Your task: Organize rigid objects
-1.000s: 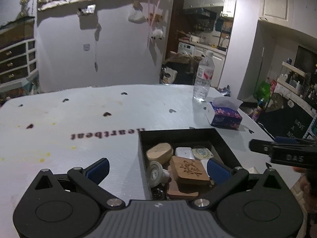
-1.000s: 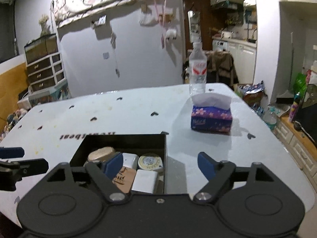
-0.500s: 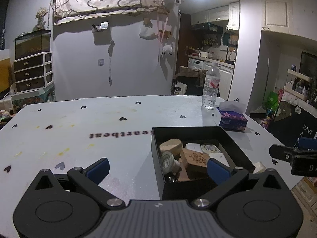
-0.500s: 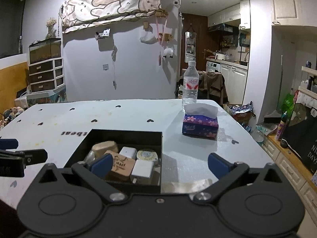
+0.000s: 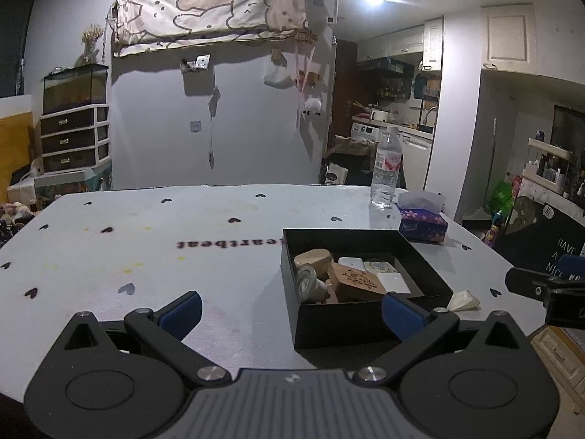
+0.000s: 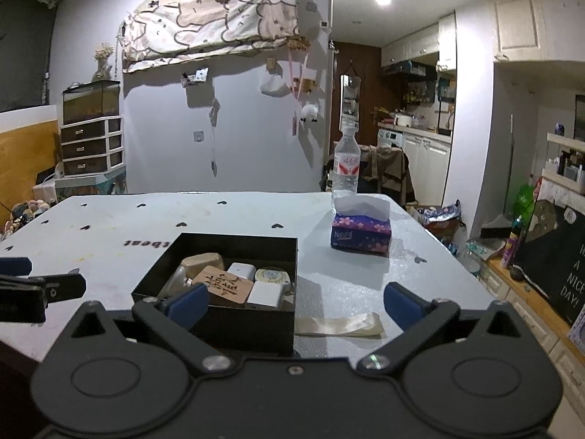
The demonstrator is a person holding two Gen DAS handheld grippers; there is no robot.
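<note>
Grippers drawn back from the filled black box (image 6: 234, 314)

Both the left gripper (image 5: 290, 312) and the right gripper (image 6: 294, 301) now sit farther from the box than a second ago, jaws wide and empty, the right's having just opened fully. Wooden tag (image 6: 223, 285) and white blocks lie inside the box; a pale strip (image 6: 338, 323), perhaps ribbon, rests on the tabletop (image 5: 146, 241) just beside it. Sorting looks about finished.

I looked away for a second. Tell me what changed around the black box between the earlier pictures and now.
Both grippers have drawn back from the black box, which now looks smaller and farther off. The right gripper has just been opening its jaws, with nothing between them; the left gripper stays open and empty. The box's contents, the water bottle and the tissue box have not moved.
</note>
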